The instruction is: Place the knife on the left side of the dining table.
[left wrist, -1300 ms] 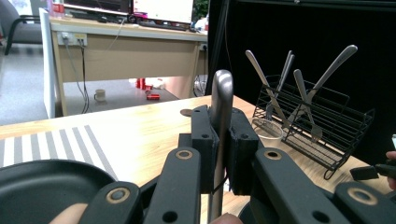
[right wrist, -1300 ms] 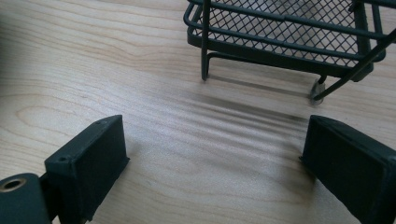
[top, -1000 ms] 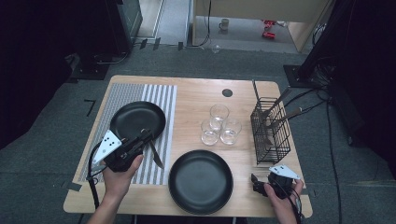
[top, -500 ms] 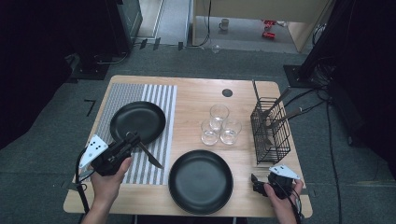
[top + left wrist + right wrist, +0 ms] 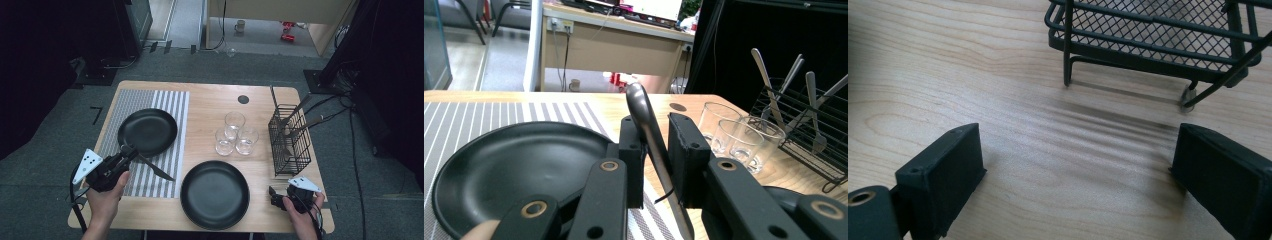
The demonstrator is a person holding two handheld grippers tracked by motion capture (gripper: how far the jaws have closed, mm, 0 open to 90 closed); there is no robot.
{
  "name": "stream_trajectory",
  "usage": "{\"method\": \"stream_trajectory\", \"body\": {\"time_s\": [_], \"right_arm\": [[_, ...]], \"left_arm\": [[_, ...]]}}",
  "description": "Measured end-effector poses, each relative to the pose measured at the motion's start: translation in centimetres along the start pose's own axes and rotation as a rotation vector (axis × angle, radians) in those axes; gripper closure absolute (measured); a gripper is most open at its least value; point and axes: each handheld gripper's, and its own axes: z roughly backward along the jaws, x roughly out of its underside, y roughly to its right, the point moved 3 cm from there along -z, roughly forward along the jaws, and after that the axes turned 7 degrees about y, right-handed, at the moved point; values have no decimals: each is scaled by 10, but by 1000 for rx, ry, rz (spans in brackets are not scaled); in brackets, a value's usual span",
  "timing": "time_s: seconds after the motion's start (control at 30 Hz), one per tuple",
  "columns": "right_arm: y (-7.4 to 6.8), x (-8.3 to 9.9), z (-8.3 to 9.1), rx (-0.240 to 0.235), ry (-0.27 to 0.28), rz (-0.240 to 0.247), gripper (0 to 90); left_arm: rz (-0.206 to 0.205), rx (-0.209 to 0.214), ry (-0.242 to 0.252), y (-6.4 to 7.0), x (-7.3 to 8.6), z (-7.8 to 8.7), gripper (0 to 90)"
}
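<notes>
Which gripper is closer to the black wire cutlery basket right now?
Right. The right gripper sits open on the wooden table just in front of the black wire cutlery basket. The left gripper is across the table by the striped placemat, holding a knife.

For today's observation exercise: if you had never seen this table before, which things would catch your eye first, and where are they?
First, the knife gripped in the left hand-held gripper at the table's near left, its blade slanting over the striped mat. Next, two black plates: one on the mat, one at the near edge. Then three empty glasses mid-table, beside a wire basket holding cutlery on the right.
</notes>
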Motion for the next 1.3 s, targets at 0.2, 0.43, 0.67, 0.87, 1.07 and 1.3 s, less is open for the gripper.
{"method": "stream_trajectory", "body": {"time_s": [0.2, 0.43, 0.67, 0.87, 1.07, 1.3], "right_arm": [[0, 0, 0, 0, 0, 0, 54], [0, 0, 0, 0, 0, 0, 54], [0, 0, 0, 0, 0, 0, 54], [0, 0, 0, 0, 0, 0, 54], [0, 0, 0, 0, 0, 0, 54], [0, 0, 0, 0, 0, 0, 54]], "left_arm": [[12, -9, 1, -7, 4, 6, 772], [49, -50, -11, -22, 13, 15, 746], [83, -77, -18, -32, 20, 21, 726], [120, -112, -25, -44, 28, 22, 704], [174, -132, -30, -56, 38, 25, 684], [156, -147, -35, -59, 41, 25, 662]]}}
